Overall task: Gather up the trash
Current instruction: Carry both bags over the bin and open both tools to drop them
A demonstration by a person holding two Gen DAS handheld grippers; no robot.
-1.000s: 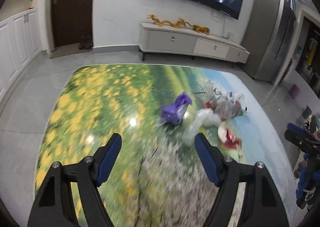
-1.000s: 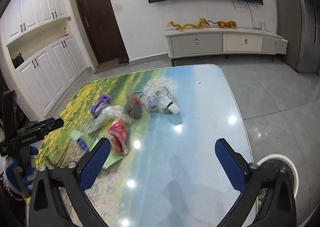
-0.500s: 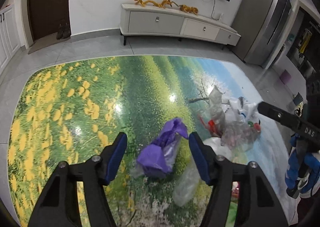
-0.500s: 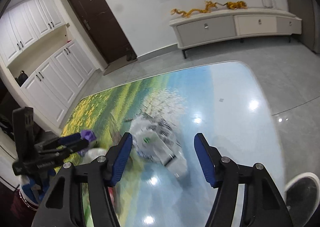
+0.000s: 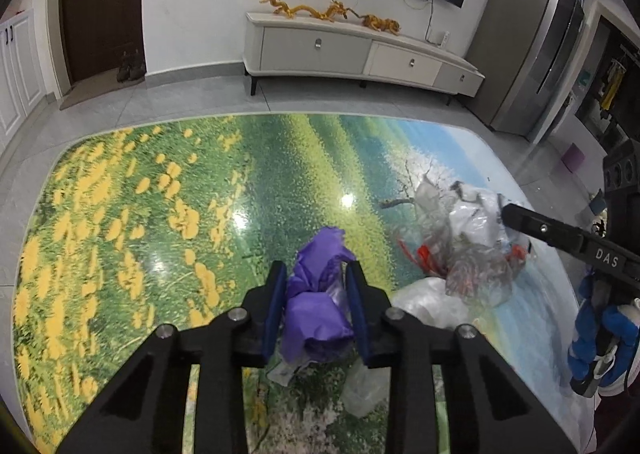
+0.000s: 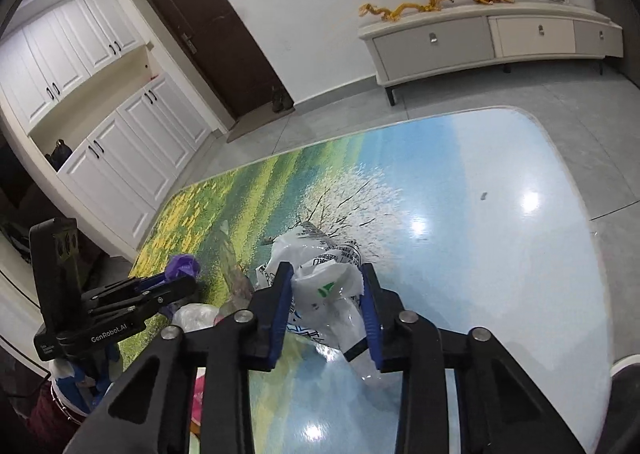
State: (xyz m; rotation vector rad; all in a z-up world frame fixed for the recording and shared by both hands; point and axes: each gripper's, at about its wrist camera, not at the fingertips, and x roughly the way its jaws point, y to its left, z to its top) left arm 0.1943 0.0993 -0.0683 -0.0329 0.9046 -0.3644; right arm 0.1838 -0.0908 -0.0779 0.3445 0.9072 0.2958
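A crumpled purple wrapper [image 5: 318, 310] lies on the picture-printed table [image 5: 140, 214], and my left gripper [image 5: 316, 278] is shut on it. A heap of clear and white plastic bags [image 5: 468, 250] with red scraps lies to its right. My right gripper [image 6: 326, 282] is shut on a white plastic bag with green print [image 6: 326, 286] from that heap. In the right wrist view the left gripper [image 6: 168, 282] shows at the left with the purple wrapper [image 6: 184, 264]. The right gripper's finger [image 5: 560, 234] shows in the left wrist view beside the heap.
A clear bag [image 5: 368, 386] and a white bag [image 5: 424, 302] lie at the table's near edge. A small dark scrap [image 6: 483, 196] lies on the blue part. A white TV cabinet [image 5: 360, 54], a dark door [image 6: 216, 34] and white cupboards [image 6: 120, 150] stand beyond.
Both grippers have moved in over the trash and closed: the left on the purple wrapper, the right on the white plastic bag. They were wide open a second ago.
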